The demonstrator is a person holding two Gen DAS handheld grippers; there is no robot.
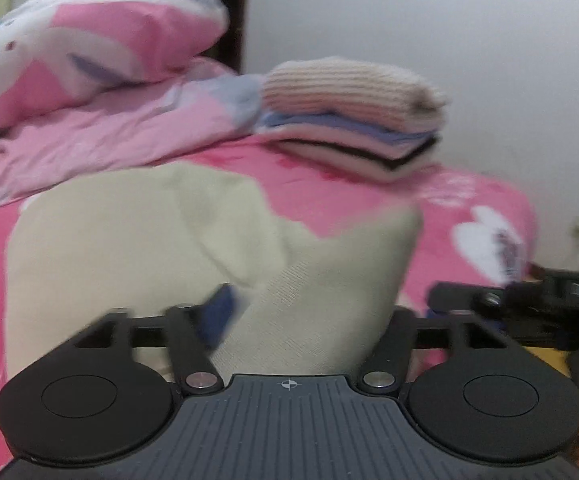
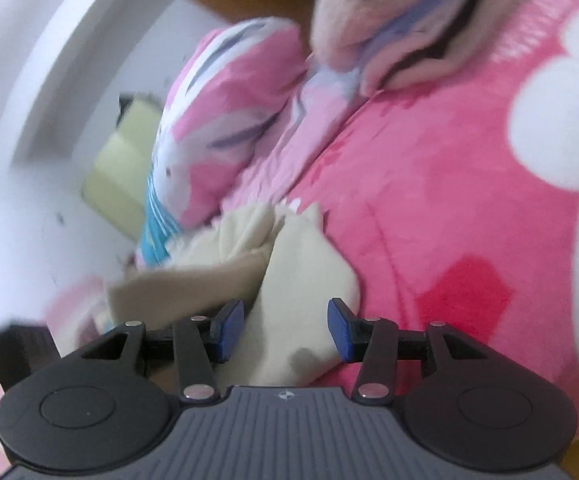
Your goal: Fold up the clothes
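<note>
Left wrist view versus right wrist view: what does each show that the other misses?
Only the left wrist view shows the other gripper at its right edge. Only the right wrist view shows the pale yellow furniture by the wall, and its own gripper open around the cream garment. Both share that garment, the folded stack, the pink pillow and the pink blanket.

My left camera looks level across the pink blanket [image 1: 329,184] toward the folded stack [image 1: 353,120] by the wall. My right camera is rolled sideways, perhaps lower, very close. Both share the cream garment [image 2: 301,264], stack and pillow [image 1: 101,40].
</note>
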